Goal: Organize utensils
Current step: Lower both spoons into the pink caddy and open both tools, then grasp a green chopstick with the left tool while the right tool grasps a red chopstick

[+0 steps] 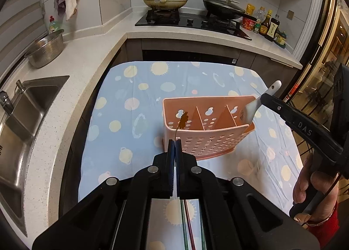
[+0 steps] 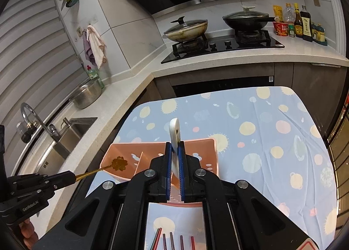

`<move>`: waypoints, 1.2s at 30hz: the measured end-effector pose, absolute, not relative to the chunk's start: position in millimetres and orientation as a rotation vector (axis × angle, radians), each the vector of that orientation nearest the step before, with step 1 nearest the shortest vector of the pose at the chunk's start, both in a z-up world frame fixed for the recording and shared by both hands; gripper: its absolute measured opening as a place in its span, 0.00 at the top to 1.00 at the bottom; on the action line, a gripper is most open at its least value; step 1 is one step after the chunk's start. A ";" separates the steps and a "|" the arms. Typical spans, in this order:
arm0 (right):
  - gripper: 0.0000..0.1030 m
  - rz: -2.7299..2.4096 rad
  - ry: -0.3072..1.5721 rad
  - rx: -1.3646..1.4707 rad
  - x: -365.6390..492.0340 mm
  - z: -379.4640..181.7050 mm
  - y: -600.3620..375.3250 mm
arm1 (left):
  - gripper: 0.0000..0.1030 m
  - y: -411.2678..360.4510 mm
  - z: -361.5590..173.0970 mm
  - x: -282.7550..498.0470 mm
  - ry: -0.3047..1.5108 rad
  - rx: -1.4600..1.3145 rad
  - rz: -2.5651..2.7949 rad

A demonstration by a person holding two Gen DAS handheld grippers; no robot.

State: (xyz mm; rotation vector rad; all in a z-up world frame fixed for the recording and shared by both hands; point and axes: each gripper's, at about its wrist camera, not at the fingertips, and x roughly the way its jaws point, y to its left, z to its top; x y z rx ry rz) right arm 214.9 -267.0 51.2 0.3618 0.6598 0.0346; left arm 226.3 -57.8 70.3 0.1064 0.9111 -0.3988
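Observation:
A pink perforated utensil caddy (image 1: 209,141) with three compartments stands on the blue patterned cloth; it also shows in the right wrist view (image 2: 122,151). My left gripper (image 1: 175,141) is shut on a thin gold utensil with a flower-shaped end (image 1: 183,120), held over the caddy's left compartment; the utensil also shows in the right wrist view (image 2: 119,163). My right gripper (image 2: 174,144) is shut on a white ceramic spoon (image 2: 175,132), held over the caddy's right end. The spoon (image 1: 265,97) also shows in the left wrist view.
Several chopsticks (image 2: 172,239) lie on the cloth near me. A sink (image 1: 26,114) and steel colander (image 1: 45,48) are on the left counter. A stove with two lidded pans (image 1: 164,0) and sauce bottles (image 1: 269,24) stand behind.

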 end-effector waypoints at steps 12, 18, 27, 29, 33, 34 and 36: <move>0.80 -0.010 0.639 0.323 205.4 47.6 -268.3 | 0.48 -47.5 75.2 238.6 0.847 0.027 -0.353; 0.74 -0.022 0.612 0.328 174.5 56.8 -268.9 | 0.39 -32.0 87.2 225.4 0.810 -0.002 -0.333; 0.68 -0.030 0.661 0.362 90.1 40.6 -267.7 | 0.29 -9.9 63.3 166.1 0.838 -0.002 -0.317; 0.68 -0.040 0.696 0.362 70.6 28.6 -265.0 | 0.29 -6.3 47.6 152.2 0.866 0.004 -0.311; 0.68 -0.048 0.782 0.374 35.9 0.5 -259.1 | 0.29 -3.8 15.4 128.7 0.922 0.027 -0.297; 0.68 -0.053 0.797 0.368 29.3 -5.3 -256.7 | 0.29 -3.2 7.0 123.6 0.940 0.027 -0.298; 0.68 -0.067 0.828 0.343 15.8 -16.7 -251.7 | 0.29 -2.1 -9.6 114.0 0.975 0.024 -0.295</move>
